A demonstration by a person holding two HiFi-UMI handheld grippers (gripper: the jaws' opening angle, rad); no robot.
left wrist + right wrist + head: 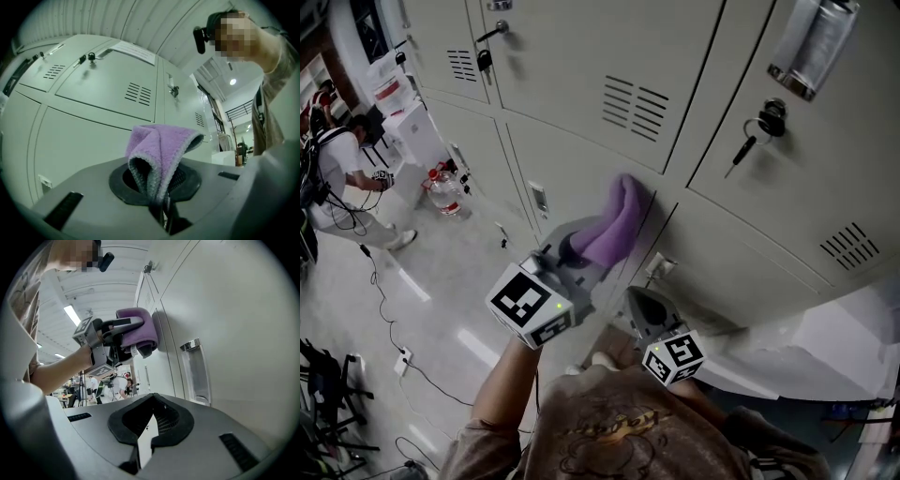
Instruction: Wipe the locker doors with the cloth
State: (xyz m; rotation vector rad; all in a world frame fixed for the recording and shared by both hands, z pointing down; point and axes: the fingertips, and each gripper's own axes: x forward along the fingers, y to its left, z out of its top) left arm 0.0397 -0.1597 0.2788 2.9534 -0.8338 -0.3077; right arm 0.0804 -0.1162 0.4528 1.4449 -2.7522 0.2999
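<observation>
In the head view I see a person in a white shirt (336, 169) at the far left. Black cables (380, 291) run from there along the grey floor (441, 272), and a small white adapter (401, 358) lies on one of them. Near the person stands a clear water bottle (445, 194) with something red at its top, and just behind it a white cabinet (417, 127). Black stand legs (323, 394) show at the lower left corner. In the right gripper view I notice a long ceiling lamp (72, 315) and some people (123, 383) far in the background.
</observation>
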